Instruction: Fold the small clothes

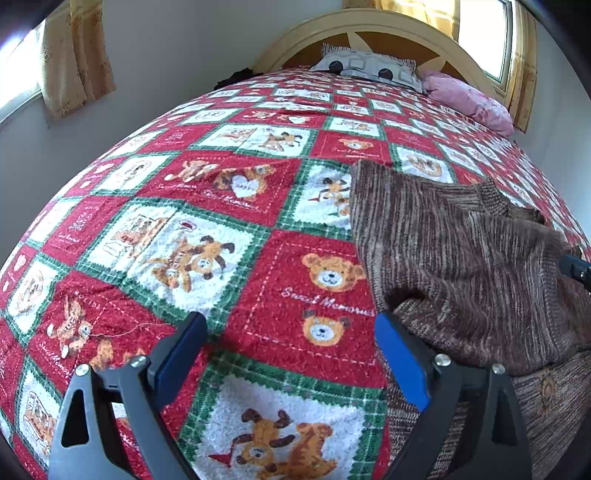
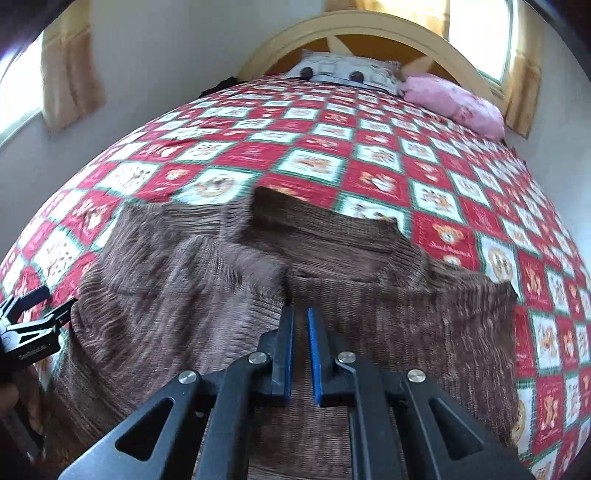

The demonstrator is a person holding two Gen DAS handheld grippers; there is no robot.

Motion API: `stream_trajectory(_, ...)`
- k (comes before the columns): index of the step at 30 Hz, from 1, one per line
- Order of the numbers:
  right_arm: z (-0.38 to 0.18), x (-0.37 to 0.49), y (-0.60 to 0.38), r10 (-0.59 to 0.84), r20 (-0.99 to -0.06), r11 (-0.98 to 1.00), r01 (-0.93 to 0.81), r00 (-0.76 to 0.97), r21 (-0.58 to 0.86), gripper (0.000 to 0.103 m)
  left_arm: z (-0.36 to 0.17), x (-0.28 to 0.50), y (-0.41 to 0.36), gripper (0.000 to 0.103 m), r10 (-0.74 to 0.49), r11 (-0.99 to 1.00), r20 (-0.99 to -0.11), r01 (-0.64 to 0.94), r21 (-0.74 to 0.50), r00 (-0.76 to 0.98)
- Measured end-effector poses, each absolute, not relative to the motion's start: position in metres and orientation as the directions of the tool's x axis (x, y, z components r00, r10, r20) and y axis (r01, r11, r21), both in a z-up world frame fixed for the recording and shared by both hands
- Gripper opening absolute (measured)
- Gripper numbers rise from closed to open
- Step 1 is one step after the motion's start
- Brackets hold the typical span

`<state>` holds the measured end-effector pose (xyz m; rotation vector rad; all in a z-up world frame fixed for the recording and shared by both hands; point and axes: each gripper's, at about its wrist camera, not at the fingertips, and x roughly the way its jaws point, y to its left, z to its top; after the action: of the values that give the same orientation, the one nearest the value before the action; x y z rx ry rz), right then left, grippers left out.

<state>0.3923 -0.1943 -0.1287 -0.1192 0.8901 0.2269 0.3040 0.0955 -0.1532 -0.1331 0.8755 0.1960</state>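
A brown knitted sweater (image 2: 258, 295) lies on a bed covered by a red, white and green teddy-bear quilt (image 1: 207, 236). In the left wrist view the sweater's left edge runs down the right half of the picture, and to its left the quilt lies open all the way to the wall. In the right wrist view the sweater fills the near middle, with its far edge rumpled and 1 fold standing up; beyond it the quilt stretches free to a grey pillow (image 2: 343, 74) and a pink pillow (image 2: 454, 99) at the headboard (image 2: 369, 26).

The left gripper (image 1: 291, 350) tilts down over the quilt just beside the sweater's edge, its 2 blue-padded jaws spread wide with nothing between them. The right gripper (image 2: 301, 354) tilts down over the middle of the sweater, its jaws drawn almost together with only a narrow slit left; nothing is visibly pinched in it.
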Motion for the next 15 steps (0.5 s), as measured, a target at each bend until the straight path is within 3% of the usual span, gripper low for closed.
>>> stream_trajectory(1, -0.130, 0.393, -0.198, 0.148, -0.782, 0.971, -0.241, 0.605, -0.002, 0.011, -0.153, 0.304, 0.096, 0.095, 0.116, 0.974, -0.772, -0.224, -0.035, 0.624)
stream_trajectory(3, -0.132, 0.392, -0.202, 0.125, -0.787, 0.975, -0.223, 0.604, -0.017, 0.053, -0.154, 0.304, 0.096, 0.095, 0.119, 0.974, -0.772, -0.224, -0.031, 0.625)
stream_trajectory(4, -0.133, 0.391, -0.205, 0.132, -0.785, 0.975, -0.221, 0.605, -0.007, 0.058, -0.154, 0.304, 0.096, 0.095, 0.119, 0.974, -0.771, -0.223, -0.031, 0.625)
stream_trajectory(13, -0.142, 0.347, -0.204, 0.414, -0.789, 0.906, -0.290, 0.455, 0.308, 0.058, -0.149, 0.296, 0.093, 0.095, 0.089, 0.981, -0.746, -0.188, -0.050, 0.660)
stream_trajectory(14, -0.148, 0.344, -0.201, 0.429, -0.798, 0.898, -0.300, 0.424, 0.324, 0.054, -0.147, 0.294, 0.093, 0.095, 0.070, 0.983, -0.740, -0.171, -0.061, 0.669)
stream_trajectory(15, -0.151, 0.343, -0.198, 0.433, -0.803, 0.894, -0.307, 0.409, 0.326, 0.040, -0.146, 0.293, 0.092, 0.096, 0.063, 0.985, -0.737, -0.162, -0.064, 0.673)
